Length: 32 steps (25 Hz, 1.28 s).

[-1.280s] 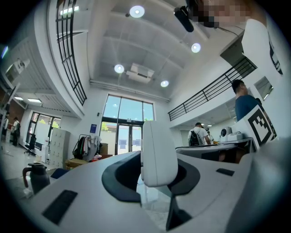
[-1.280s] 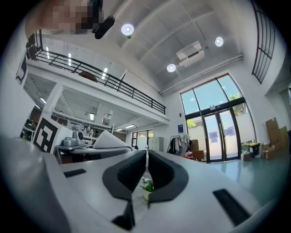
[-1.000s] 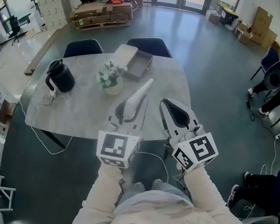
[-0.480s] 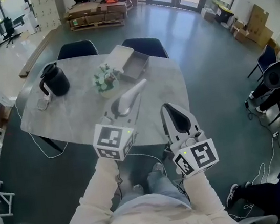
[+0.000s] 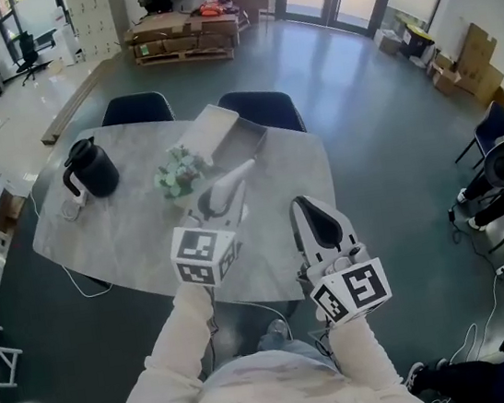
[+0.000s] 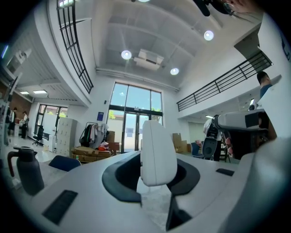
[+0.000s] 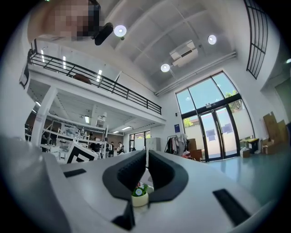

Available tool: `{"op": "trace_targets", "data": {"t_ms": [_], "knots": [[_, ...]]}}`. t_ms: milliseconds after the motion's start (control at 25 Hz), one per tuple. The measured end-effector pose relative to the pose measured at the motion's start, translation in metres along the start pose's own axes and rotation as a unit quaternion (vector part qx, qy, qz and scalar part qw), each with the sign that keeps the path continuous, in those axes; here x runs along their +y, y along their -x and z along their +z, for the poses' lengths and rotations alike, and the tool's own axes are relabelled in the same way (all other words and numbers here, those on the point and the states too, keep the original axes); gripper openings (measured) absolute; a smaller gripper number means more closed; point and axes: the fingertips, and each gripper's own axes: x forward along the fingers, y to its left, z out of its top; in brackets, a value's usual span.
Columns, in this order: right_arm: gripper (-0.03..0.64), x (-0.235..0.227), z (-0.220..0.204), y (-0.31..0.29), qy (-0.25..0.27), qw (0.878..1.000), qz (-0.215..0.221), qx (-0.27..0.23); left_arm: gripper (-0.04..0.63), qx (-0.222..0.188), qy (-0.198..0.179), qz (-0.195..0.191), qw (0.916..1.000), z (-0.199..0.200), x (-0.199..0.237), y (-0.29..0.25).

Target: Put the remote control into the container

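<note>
A long white remote control (image 5: 237, 175) sticks out forward from my left gripper (image 5: 221, 197), which is shut on its near end. In the left gripper view the remote (image 6: 158, 150) stands up between the dark pads and hides what lies straight ahead. The container (image 5: 236, 138), an open grey box with its lid leaning back, sits at the far side of the marble table (image 5: 136, 235), just beyond the remote's tip. My right gripper (image 5: 306, 205) hangs over the table's near right edge, its tips together (image 7: 147, 159) with nothing between them.
A small potted plant (image 5: 178, 173) stands just left of the remote, and through the right jaws it appears as a pot (image 7: 140, 196). A black kettle (image 5: 89, 169) with a cable stands at the table's left. Two dark chairs (image 5: 262, 109) are tucked in behind the table.
Both grippers have moved forward over the table. The remote's tip now reaches beside the plant, closer to the container. The grip on the remote looks the same.
</note>
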Motion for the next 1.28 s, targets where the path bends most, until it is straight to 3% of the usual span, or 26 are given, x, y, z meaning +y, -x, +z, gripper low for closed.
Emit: {"op": "trace_targets", "data": {"t_ms": [480, 920, 1280], "knots": [[0.018, -0.07, -0.009, -0.032, -0.004, 0.999, 0.044, 0.001, 0.115, 0.043, -0.011, 0.05, 0.9978, -0.031, 0.025, -0.093], [0.018, -0.101, -0.017, -0.068, -0.01, 1.0, 0.016, 0.013, 0.115, 0.091, -0.011, 0.035, 0.9951, -0.061, 0.056, -0.157], [0.018, -0.114, -0.027, -0.103, -0.008, 1.0, -0.004, 0.021, 0.115, 0.125, -0.032, 0.025, 0.9913, -0.092, 0.089, -0.202]]}}
